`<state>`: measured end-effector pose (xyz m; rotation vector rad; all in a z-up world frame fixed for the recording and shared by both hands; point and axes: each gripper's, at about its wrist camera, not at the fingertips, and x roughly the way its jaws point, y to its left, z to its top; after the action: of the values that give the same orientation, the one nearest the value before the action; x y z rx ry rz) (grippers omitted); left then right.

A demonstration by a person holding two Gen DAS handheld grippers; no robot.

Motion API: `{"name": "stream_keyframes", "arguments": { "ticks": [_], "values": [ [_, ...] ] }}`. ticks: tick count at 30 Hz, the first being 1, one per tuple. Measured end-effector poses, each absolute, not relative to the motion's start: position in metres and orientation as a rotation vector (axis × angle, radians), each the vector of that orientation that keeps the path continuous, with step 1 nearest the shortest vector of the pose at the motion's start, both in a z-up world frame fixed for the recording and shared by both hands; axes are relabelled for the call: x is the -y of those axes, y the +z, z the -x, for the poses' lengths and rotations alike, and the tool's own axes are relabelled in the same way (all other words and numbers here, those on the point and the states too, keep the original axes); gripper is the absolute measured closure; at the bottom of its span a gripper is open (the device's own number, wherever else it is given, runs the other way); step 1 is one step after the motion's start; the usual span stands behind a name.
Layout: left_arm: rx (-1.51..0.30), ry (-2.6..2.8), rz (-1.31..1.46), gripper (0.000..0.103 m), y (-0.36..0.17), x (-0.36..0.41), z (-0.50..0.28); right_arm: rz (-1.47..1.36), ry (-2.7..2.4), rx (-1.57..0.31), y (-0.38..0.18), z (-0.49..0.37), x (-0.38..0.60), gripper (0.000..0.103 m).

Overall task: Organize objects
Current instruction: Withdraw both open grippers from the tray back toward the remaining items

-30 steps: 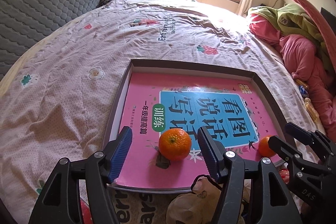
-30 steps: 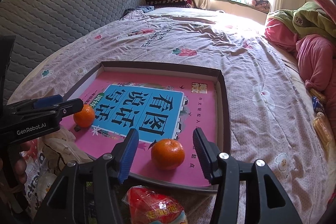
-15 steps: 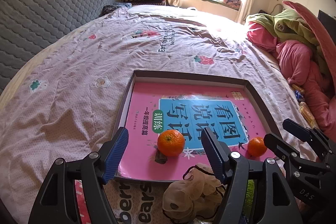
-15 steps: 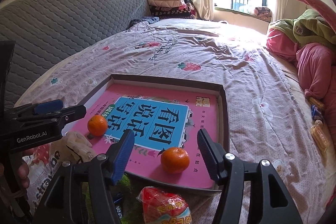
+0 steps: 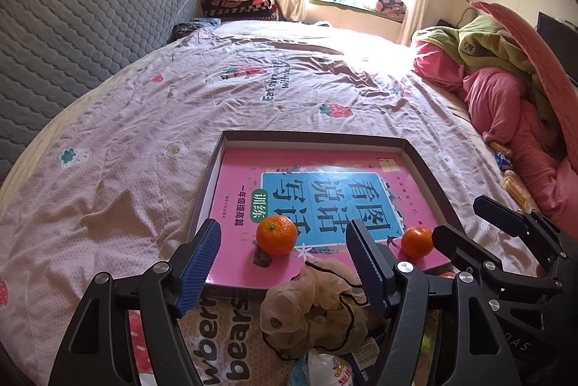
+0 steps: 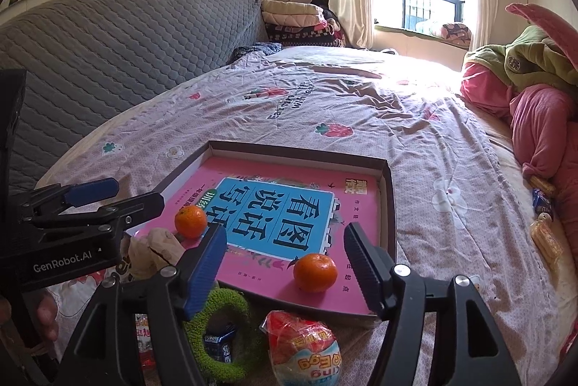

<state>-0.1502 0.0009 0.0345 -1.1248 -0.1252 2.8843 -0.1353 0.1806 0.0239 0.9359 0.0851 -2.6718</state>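
The bed (image 5: 180, 118) fills both views, and on it, in the lower middle of each frame, lies a shallow dark-rimmed tray (image 5: 213, 169) holding a pink workbook (image 5: 325, 191) flat, its long axis running away from the cameras toward the window. Two mandarins rest on the book's near end: one mandarin (image 5: 276, 235) sits lower centre in the left wrist view, directly ahead of the left gripper (image 5: 281, 263) and framed by its blue pads, slightly beyond their tips; the other mandarin (image 6: 315, 272) sits lower centre in the right wrist view, likewise in line with the right gripper (image 6: 285, 263). Both grippers stand wide apart and hold nothing. Being round, the fruits offer no long axis to match, so any approach angle should serve. Each hand is nearer its own fruit. Loose items lie short of the tray's near rim: a beige mesh scrunchie (image 5: 314, 310), a green fuzzy ring (image 6: 224, 331) and a red-wrapped snack (image 6: 303, 346), low in the frames beneath the fingers.
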Motion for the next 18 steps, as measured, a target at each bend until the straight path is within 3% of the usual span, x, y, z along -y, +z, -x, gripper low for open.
{"name": "stream_keyframes", "arguments": {
  "ticks": [18],
  "values": [
    [0.118,2.888,1.098,0.029,0.047,-0.003,0.115,-0.884,-2.685,-0.079,0.037,0.107,-0.188,0.031]
  ]
}}
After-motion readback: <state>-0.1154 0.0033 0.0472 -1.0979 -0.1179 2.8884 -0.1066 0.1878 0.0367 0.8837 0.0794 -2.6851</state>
